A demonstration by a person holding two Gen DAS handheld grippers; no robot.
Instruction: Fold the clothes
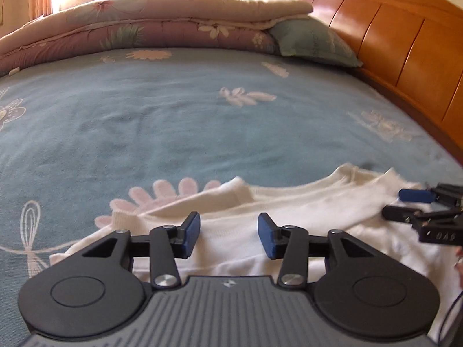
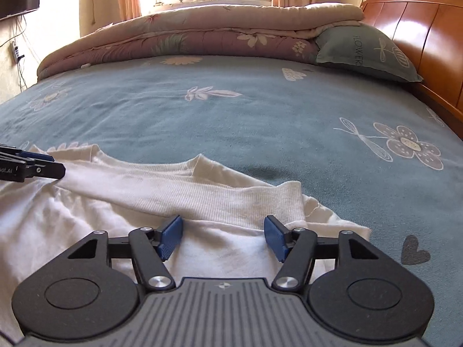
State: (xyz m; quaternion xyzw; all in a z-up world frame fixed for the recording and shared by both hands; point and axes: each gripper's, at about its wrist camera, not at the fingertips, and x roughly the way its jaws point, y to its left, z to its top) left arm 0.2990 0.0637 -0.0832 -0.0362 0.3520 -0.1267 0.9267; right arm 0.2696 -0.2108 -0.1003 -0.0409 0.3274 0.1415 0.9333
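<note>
A white ribbed long-sleeved top lies partly folded on the blue flowered bedspread, a sleeve laid across its body. My left gripper is open and empty just above the top's near left part. My right gripper is open and empty above the top, near the sleeve's cuff. The right gripper also shows at the right edge of the left wrist view. The left gripper shows at the left edge of the right wrist view.
A folded pink floral quilt lies along the far side of the bed under a window. A green pillow leans on the wooden headboard at the right. The bedspread stretches beyond the top.
</note>
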